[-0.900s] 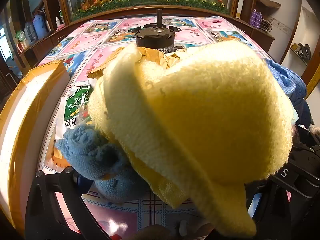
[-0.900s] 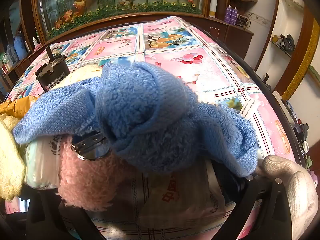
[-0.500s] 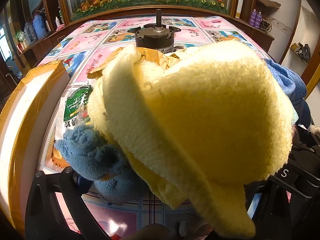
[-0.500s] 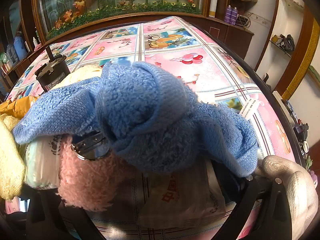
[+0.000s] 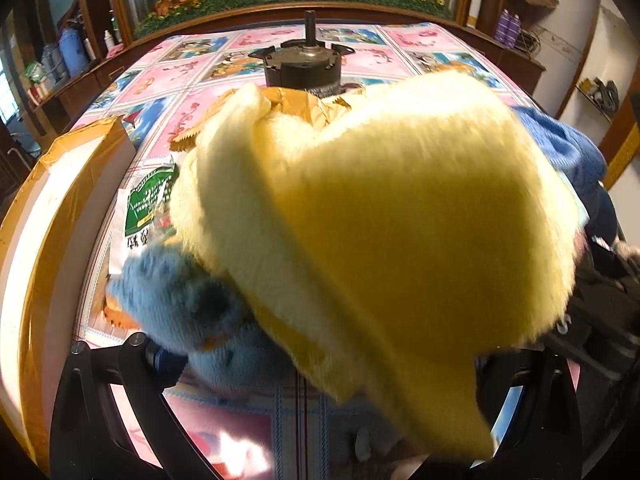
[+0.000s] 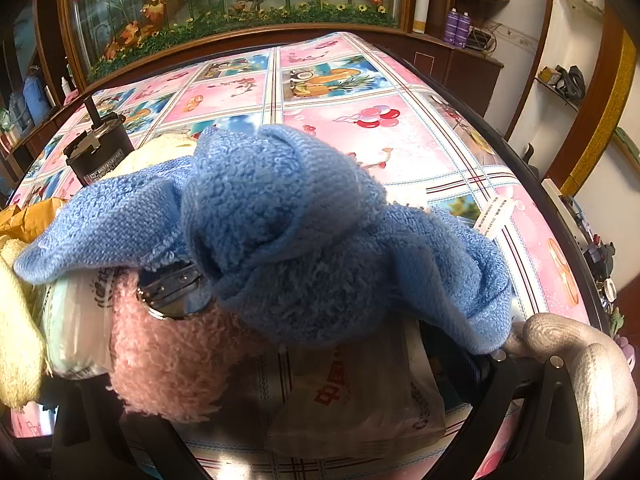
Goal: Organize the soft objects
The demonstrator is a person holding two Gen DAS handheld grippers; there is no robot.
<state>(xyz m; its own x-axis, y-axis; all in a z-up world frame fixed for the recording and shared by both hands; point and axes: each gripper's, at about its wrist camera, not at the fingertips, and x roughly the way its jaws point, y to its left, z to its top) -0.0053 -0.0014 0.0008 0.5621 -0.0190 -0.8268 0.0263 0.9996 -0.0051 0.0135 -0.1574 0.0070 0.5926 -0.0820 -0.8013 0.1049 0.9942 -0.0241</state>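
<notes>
A fluffy yellow cloth (image 5: 400,220) fills most of the left wrist view, heaped over a blue plush toy (image 5: 180,300). My left gripper (image 5: 320,364) is open, its black fingers wide apart on either side of the heap at the bottom. In the right wrist view a crumpled blue towel (image 6: 300,232) lies over a pink fuzzy purse (image 6: 168,360) with a metal clasp. My right gripper (image 6: 288,380) is open too, low in the frame, with the towel and purse ahead between its spread fingers. A gloved hand (image 6: 592,380) rests by the right finger.
A black motor (image 5: 304,68) stands behind the pile on the pink picture tablecloth (image 6: 400,136). A taped white box (image 5: 52,208) lies at the left. A gold foil packet (image 5: 304,104), a green-white packet (image 5: 148,200), a tissue pack (image 6: 76,328) and a plastic packet (image 6: 352,392) sit among the cloths.
The left wrist view has gone slightly blurred and shifted a little; the pile looks the same. The right wrist view has not changed.
</notes>
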